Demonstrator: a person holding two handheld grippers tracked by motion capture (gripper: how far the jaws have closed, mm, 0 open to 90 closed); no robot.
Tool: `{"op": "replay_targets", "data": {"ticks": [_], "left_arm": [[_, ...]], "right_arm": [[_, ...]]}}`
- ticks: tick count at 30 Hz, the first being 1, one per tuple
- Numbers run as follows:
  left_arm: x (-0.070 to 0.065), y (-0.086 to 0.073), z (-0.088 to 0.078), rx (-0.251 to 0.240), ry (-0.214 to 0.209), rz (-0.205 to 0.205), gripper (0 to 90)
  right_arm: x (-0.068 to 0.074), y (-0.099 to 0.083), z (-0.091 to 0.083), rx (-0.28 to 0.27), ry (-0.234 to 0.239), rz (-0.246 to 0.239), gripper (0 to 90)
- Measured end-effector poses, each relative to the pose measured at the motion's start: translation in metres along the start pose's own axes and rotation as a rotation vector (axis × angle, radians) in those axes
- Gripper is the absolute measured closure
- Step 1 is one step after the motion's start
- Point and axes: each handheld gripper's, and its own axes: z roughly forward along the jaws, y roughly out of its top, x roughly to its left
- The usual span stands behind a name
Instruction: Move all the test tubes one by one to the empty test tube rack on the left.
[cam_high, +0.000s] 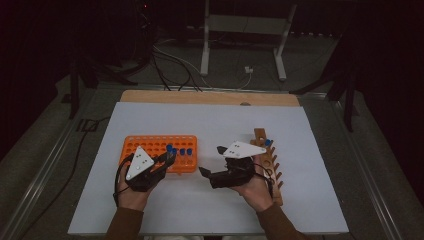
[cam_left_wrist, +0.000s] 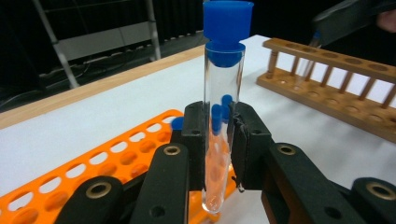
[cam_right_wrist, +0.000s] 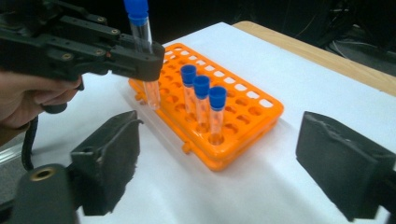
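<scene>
My left gripper (cam_left_wrist: 219, 135) is shut on a clear test tube (cam_left_wrist: 223, 93) with a blue cap, which stands upright between its pads. In the high view this gripper (cam_high: 169, 159) hangs over the front edge of the orange rack (cam_high: 150, 146). From the right gripper view, the held tube (cam_right_wrist: 140, 28) hovers just above the near corner of the orange rack (cam_right_wrist: 243, 116). Three more blue-capped tubes (cam_right_wrist: 201, 98) stand in that rack. My right gripper (cam_right_wrist: 219, 168) is open, with nothing between its pads (cam_right_wrist: 112, 158). It sits between the two racks (cam_high: 211, 161).
A wooden rack (cam_high: 267, 160) lies on the right of the white table sheet, with one blue-capped tube (cam_high: 268, 142) at its far end. The same wooden rack (cam_left_wrist: 336, 88) appears in the left gripper view. A bare wooden strip runs along the table's far edge.
</scene>
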Motion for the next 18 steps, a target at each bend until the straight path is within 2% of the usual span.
{"op": "replay_targets", "data": {"ticks": [9, 18], "left_arm": [[0.015, -0.007, 0.013, 0.014, 0.075, -0.036, 77.9], [0.020, -0.020, 0.024, 0.035, 0.085, -0.066, 77.9]], "right_arm": [[-0.002, -0.005, -0.020, -0.008, -0.042, -0.038, 12.7], [-0.012, -0.014, -0.030, -0.009, -0.065, -0.007, 13.6]]}}
